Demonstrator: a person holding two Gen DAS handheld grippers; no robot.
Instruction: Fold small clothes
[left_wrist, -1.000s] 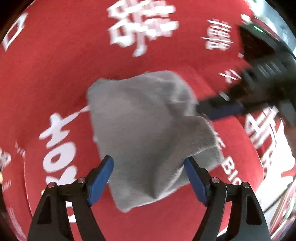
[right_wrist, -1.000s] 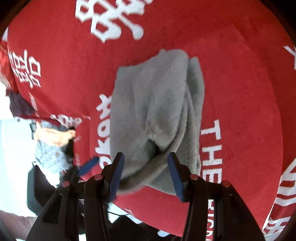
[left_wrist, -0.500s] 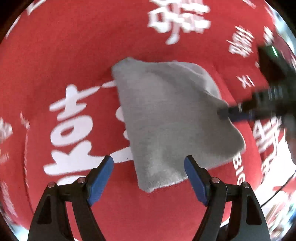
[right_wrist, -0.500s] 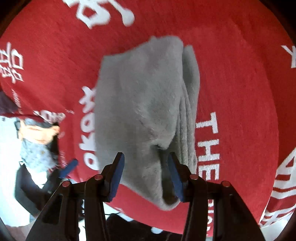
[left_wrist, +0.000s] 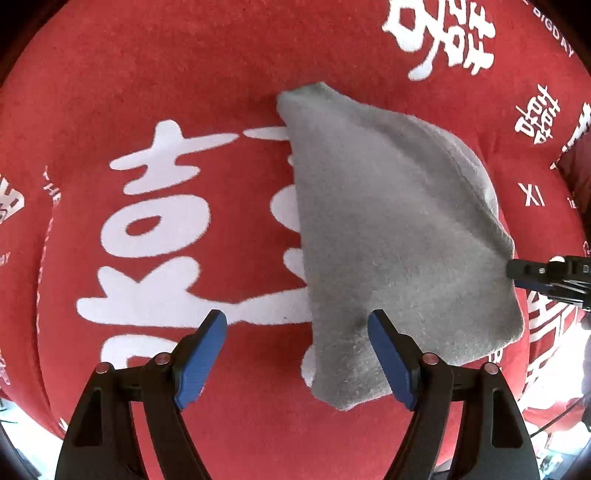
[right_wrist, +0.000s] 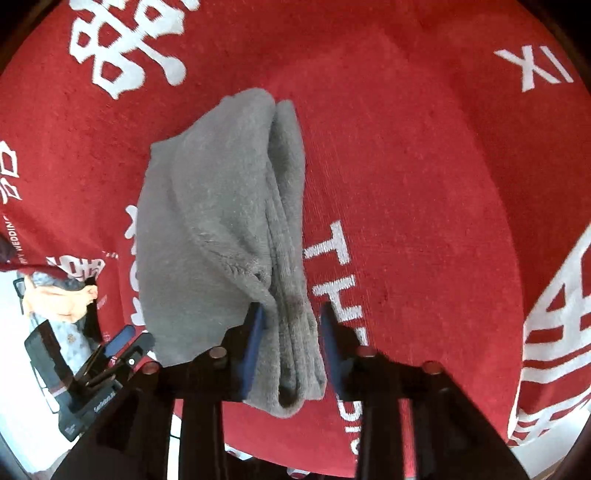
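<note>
Right gripper (right_wrist: 290, 343) has lowered, jaws closing around grey cloth (right_wrist: 221, 229).

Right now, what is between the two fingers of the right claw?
In the right wrist view, the bunched folded edge of the grey cloth lies between the right claw fingers, whose jaws are closing on it, above the red blanket.

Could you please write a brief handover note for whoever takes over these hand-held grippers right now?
Left hand-held gripper: open, empty, poised above the near corner of the grey cloth.
Right hand-held gripper: jaws closing around the bunched end of the cloth; the pads do not yet appear to press it.
The cloth lies on the red printed table cover, already doubled over, with layered edges visible in the right wrist view.
Done: at least one fold.
Left: finish the right grip, take the near corner, complete the fold and flatten.
</note>
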